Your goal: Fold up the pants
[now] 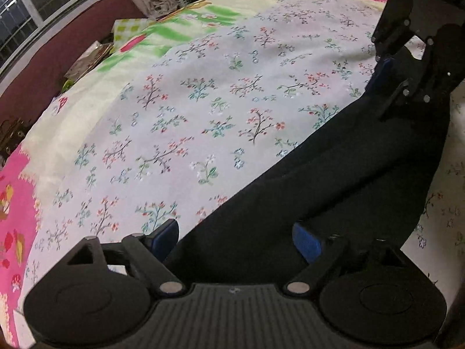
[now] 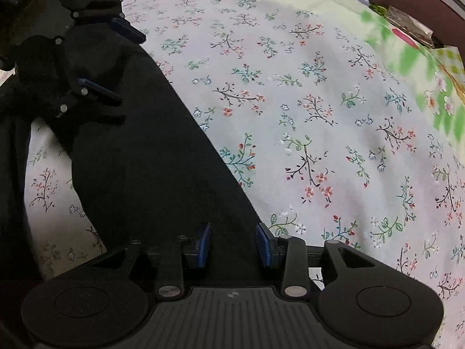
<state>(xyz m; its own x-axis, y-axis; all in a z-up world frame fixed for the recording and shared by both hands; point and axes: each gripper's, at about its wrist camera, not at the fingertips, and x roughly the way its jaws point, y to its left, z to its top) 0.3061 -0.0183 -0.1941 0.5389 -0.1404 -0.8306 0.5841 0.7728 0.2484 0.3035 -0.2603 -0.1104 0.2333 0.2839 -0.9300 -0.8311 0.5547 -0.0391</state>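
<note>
both tools hang over the black pants (image 1: 334, 180), which lie on the floral bedsheet (image 1: 203, 101): left tool (image 1: 235, 238) spread wide astride one end, right tool (image 2: 233, 244) with fingers apart over the other.

pants (image 1: 334, 180): matt black cloth, smooth | bedsheet (image 1: 189, 101): soft woven cloth, floral print, matt | left gripper (image 1: 236, 240): matt black plastic, ribbed base, shiny metal pins | fingers (image 2: 263, 244): blue rubbery pads, slightly grainy | blanket (image 1: 17, 203): fuzzy pink cloth
</note>
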